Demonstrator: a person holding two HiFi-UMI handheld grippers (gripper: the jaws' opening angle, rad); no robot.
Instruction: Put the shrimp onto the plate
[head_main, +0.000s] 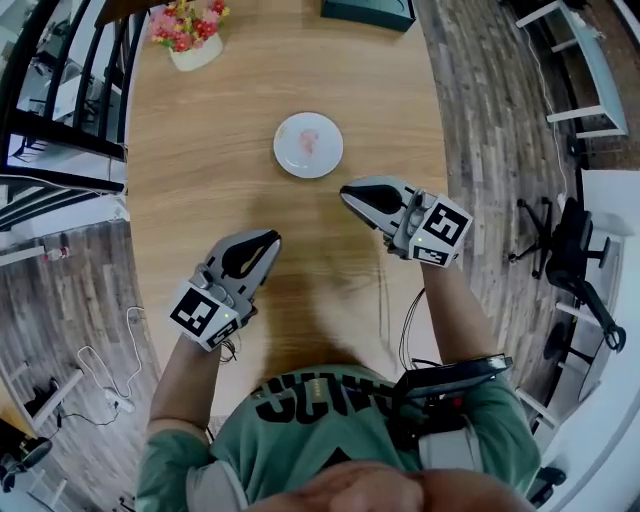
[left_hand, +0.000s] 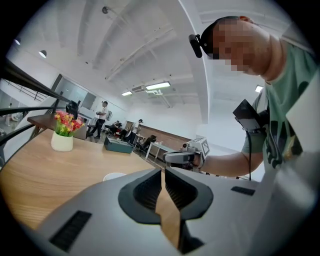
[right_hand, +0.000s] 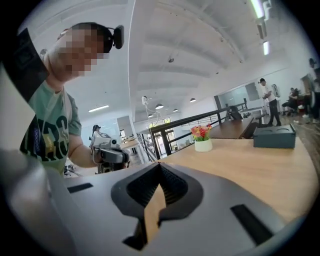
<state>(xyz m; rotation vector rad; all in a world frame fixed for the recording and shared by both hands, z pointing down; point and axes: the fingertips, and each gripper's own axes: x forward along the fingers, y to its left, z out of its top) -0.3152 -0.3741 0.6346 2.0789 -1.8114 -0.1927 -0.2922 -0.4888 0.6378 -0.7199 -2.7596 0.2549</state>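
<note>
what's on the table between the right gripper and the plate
Nothing. In the head view, only bare wooden table lies between the shut right gripper and the white plate.

Two tools, one plate (head_main: 290, 158), one shrimp (head_main: 309, 141)
The left hand-held gripper (head_main: 268, 240) and right hand-held gripper (head_main: 347, 191) make a pair; the single counter (head_main: 200, 190) also carries one flower pot (head_main: 192, 40) and one dark box (head_main: 368, 12).
</note>
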